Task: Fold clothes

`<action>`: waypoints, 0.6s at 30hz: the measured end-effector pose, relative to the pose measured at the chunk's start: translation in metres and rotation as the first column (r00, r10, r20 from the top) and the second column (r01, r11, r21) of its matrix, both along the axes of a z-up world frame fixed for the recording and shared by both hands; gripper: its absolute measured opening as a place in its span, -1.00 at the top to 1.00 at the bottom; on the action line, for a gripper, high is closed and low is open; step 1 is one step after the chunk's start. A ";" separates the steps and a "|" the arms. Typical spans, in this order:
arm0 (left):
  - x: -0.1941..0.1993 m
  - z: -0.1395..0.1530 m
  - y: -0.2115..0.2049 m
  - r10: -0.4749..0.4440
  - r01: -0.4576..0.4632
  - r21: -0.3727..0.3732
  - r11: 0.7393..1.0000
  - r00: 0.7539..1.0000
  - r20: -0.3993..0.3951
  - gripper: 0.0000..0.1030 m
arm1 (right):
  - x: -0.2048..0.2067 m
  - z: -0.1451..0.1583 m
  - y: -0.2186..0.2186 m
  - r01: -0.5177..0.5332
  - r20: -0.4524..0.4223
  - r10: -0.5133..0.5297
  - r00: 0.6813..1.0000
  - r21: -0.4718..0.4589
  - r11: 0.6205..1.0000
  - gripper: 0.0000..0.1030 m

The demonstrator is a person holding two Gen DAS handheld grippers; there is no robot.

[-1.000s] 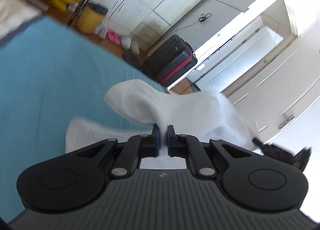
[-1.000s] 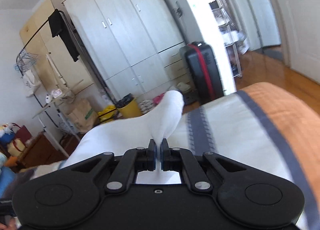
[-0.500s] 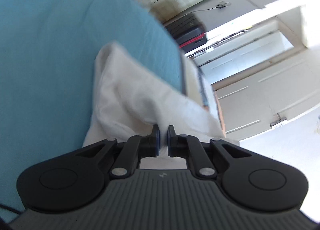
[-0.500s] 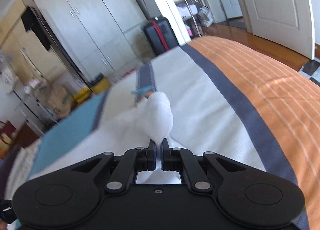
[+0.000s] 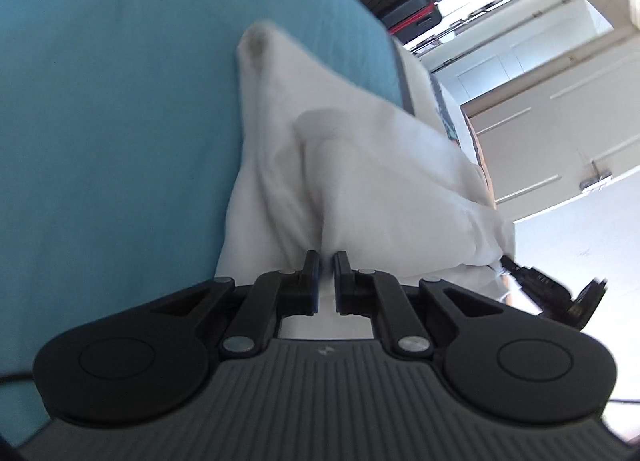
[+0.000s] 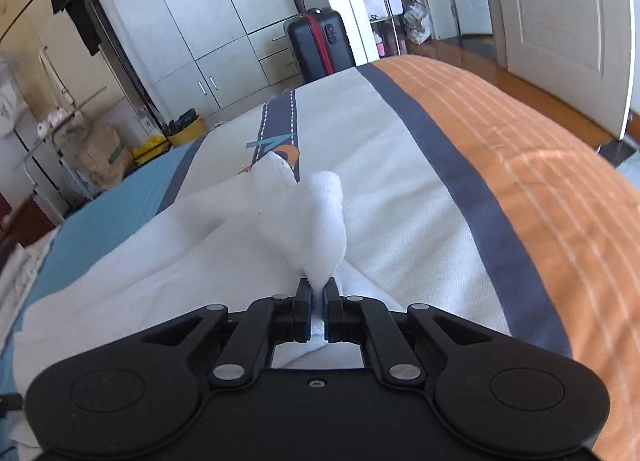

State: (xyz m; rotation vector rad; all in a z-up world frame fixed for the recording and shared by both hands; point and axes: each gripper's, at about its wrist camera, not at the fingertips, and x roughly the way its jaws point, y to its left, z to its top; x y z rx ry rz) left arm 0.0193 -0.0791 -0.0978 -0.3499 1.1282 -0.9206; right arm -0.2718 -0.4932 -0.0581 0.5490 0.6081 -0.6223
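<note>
Left gripper (image 5: 327, 261): jaws nearly together, pinching a fold of the white cloth (image 5: 360, 181); the cloth rises ahead in a blurred ridge
Right gripper (image 6: 318, 289): jaws narrow, clamped on a bunched corner of the cloth (image 6: 324, 221)
Cloth: draped across the bed (image 6: 400, 181); over the blue sheet (image 5: 120, 101) on the left, the cream part on the right
Background: suitcase (image 6: 320, 45); wardrobe (image 6: 192, 21); door (image 6: 560, 21)

Bedspread (image 6: 400, 165) ahead lies bare — only the bunched white garment (image 6: 280, 221) (held up) blocks passage.
</note>
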 end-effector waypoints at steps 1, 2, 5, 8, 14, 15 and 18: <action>-0.002 0.006 -0.001 -0.002 0.002 0.007 1.000 0.999 0.045 0.86 | 0.003 0.003 0.000 -0.003 -0.015 0.003 1.000 -0.013 1.000 0.75; -0.001 0.011 0.002 -0.003 0.004 -0.028 1.000 0.999 0.050 0.86 | 0.001 0.006 0.000 -0.006 -0.011 0.006 1.000 -0.021 1.000 0.74; 0.004 0.022 0.012 -0.001 0.007 -0.139 0.990 0.999 0.039 0.71 | -0.016 0.019 -0.005 -0.010 0.135 0.001 0.991 0.064 0.998 0.45; 0.008 0.024 0.006 0.016 -0.004 -0.159 0.987 0.997 0.073 0.66 | -0.022 0.027 -0.014 0.001 0.220 -0.032 0.975 0.138 0.990 0.13; 0.012 0.029 -0.024 -0.008 0.033 -0.131 0.991 0.982 0.187 0.28 | -0.002 0.015 -0.032 0.006 0.144 -0.028 0.989 0.151 0.988 0.12; 0.009 0.032 -0.023 -0.011 0.039 -0.133 0.990 0.980 0.200 0.17 | 0.001 0.012 -0.034 0.004 0.146 -0.026 0.989 0.153 0.988 0.11; 0.002 0.041 -0.015 -0.008 0.044 -0.158 0.987 0.975 0.220 0.69 | 0.009 0.008 -0.038 -0.016 0.153 -0.004 0.988 0.132 0.991 0.21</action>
